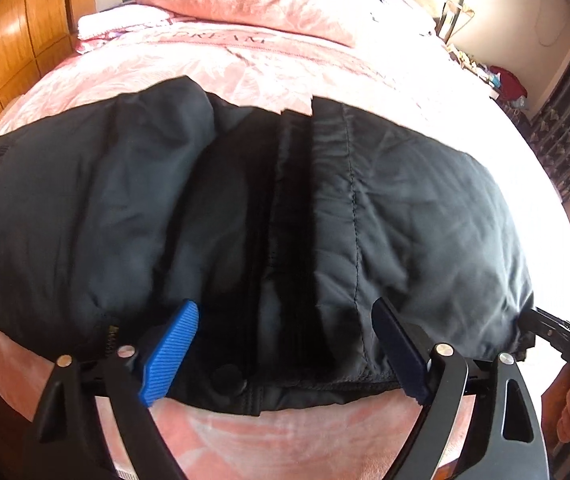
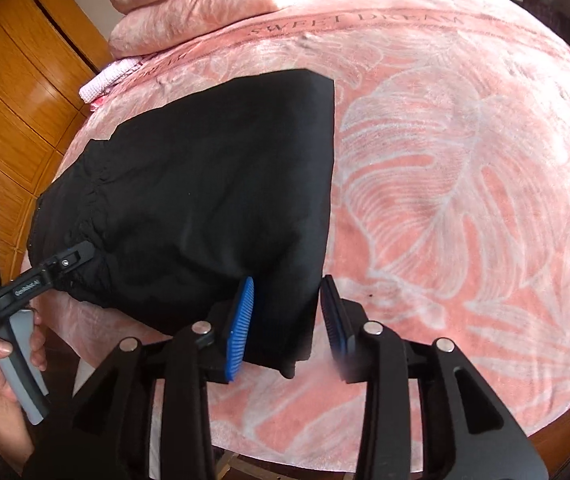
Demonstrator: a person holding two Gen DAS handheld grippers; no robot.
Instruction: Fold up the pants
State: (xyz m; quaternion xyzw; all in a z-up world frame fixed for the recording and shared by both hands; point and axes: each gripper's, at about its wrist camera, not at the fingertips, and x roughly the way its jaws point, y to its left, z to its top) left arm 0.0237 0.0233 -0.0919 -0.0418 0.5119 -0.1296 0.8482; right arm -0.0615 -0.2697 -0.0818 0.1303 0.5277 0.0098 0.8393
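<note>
Right wrist: smooth black pants [image 2: 213,184] on plush blanket [image 2: 465,160].

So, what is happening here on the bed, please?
A person is folding dark pants on a pink bed, with hand-held tongs in each hand. The pants lie in a folded bundle near the bed's front edge. The left tongs are open around the near edge of the pants. The right tongs are open too, with the pants' right corner between the fingers. Neither has closed on the cloth.
</note>
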